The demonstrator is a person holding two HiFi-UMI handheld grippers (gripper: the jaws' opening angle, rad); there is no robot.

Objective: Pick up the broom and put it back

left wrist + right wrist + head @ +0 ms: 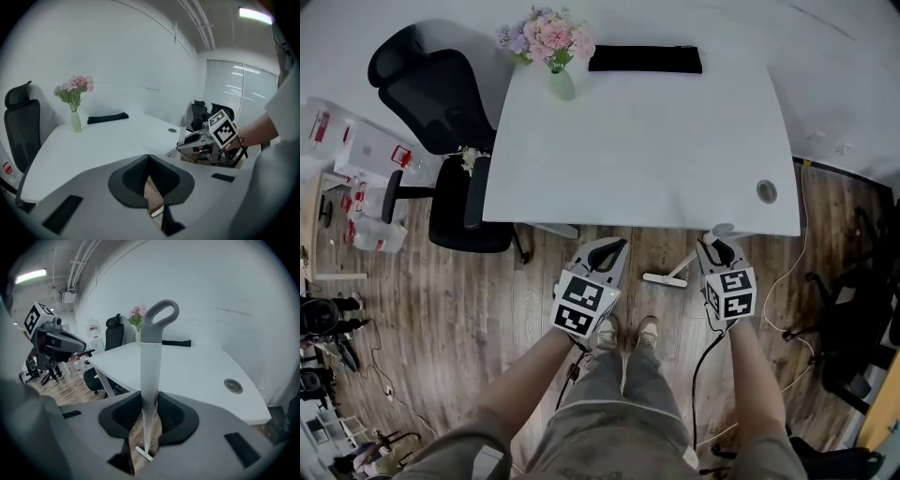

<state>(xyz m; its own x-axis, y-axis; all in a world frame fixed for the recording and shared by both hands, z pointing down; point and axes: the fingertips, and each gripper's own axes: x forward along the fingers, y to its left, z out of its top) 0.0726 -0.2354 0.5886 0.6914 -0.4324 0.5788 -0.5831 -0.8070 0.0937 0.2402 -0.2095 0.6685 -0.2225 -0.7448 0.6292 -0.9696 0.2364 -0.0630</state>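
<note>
Beside the desk point(656, 141), my right claw point(149, 414) clamps the upright broom point(151, 362); left claw point(149, 164) closed, empty. Broom in hand; returning it needs a firm hold.

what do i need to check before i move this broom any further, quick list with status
1. Right gripper closed on the broom handle: ok, the pads press it from both sides.
2. Broom upright in the grip: ok, the grey loop is on top.
3. Broom's lower end lifted off the floor: cannot tell.
4. Left gripper empty and away from the handle: ok, its jaws are together on nothing.
5. Handle clear of the desk edge: cannot tell; the head view shows the loop close to the near edge.
6. Put-back spot found: cannot tell; no holder shows.
</note>
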